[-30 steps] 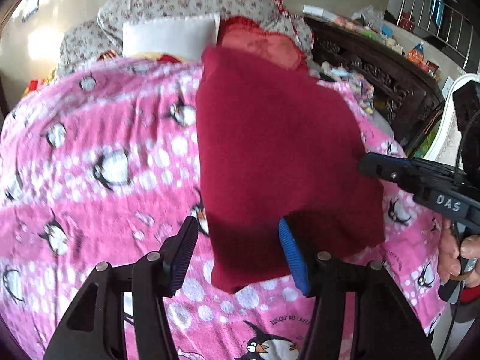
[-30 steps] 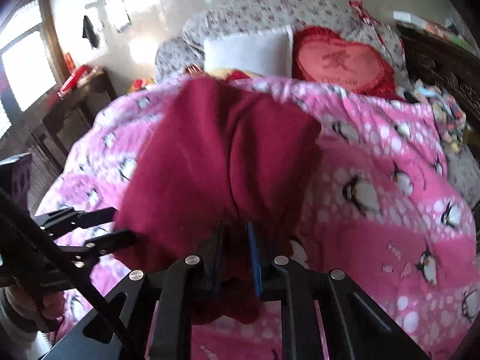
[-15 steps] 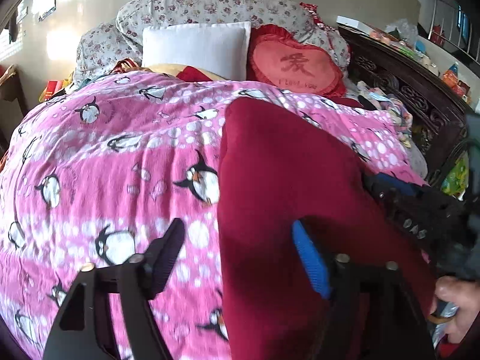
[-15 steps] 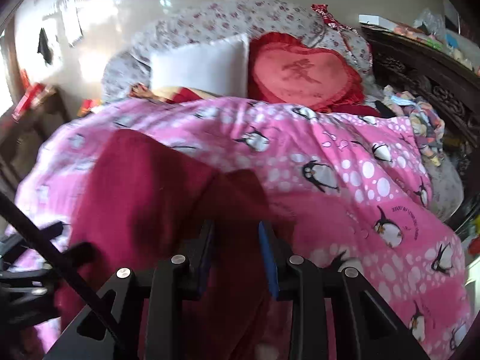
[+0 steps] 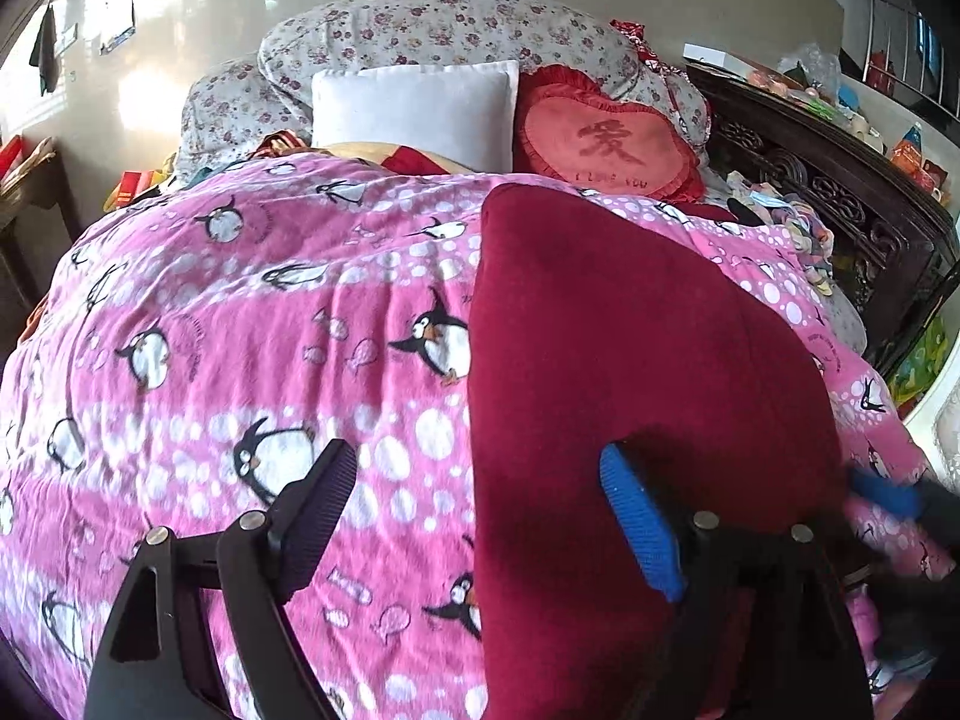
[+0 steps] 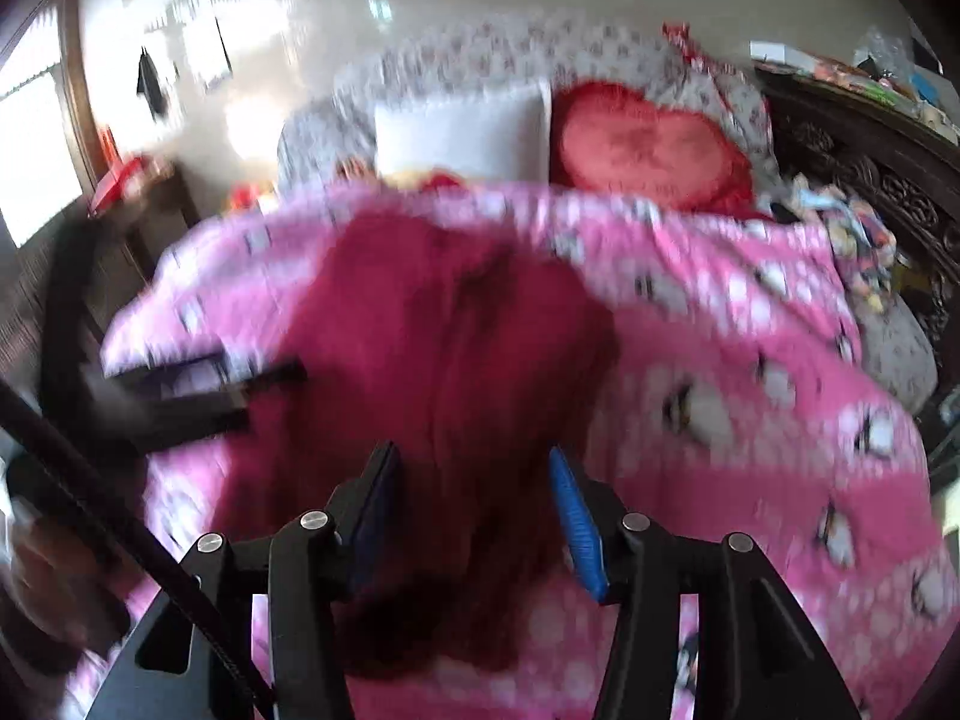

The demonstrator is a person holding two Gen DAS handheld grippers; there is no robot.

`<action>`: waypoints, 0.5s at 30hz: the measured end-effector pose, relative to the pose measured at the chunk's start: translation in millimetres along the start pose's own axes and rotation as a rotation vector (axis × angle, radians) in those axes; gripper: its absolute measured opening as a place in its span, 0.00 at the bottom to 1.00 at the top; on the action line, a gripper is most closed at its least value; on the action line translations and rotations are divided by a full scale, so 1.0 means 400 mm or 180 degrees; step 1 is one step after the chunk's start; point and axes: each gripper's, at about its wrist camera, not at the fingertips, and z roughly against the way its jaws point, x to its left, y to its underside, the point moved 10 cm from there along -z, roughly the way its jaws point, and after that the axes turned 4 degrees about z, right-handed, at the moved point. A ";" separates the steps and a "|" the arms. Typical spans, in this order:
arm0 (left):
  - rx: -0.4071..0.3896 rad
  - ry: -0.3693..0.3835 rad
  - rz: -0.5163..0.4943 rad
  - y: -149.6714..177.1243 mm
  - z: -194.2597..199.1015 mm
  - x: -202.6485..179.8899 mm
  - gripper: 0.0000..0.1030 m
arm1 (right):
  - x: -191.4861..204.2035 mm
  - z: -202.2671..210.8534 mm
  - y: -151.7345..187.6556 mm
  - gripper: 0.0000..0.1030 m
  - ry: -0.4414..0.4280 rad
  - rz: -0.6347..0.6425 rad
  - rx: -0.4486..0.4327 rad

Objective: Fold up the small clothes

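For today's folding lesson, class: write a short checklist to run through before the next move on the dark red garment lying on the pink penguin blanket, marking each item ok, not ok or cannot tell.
1. Left gripper open, holding nothing: ok.
2. Right gripper open, fingers apart: ok.
3. Red garment lies on the blanket, not lifted: ok.
4. Garment lies flat, without wrinkles: cannot tell; the right wrist view is blurred.
5. Near hem visible for a grasp: not ok in the left view, where it runs out of frame.
6. Pillows clear of the garment: ok.
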 end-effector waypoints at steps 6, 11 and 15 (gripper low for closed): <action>-0.0067 -0.0026 -0.0024 0.019 0.059 0.001 0.81 | -0.043 -0.023 0.038 0.66 -0.0202 -0.0521 0.0047; -0.0123 -0.0051 -0.0044 0.035 0.092 0.008 0.81 | -0.023 0.065 0.018 0.67 -0.0070 -0.0437 -0.0186; -0.0127 -0.0044 -0.0032 0.052 0.111 0.010 0.81 | 0.001 0.091 0.014 0.67 -0.0154 -0.0445 -0.0240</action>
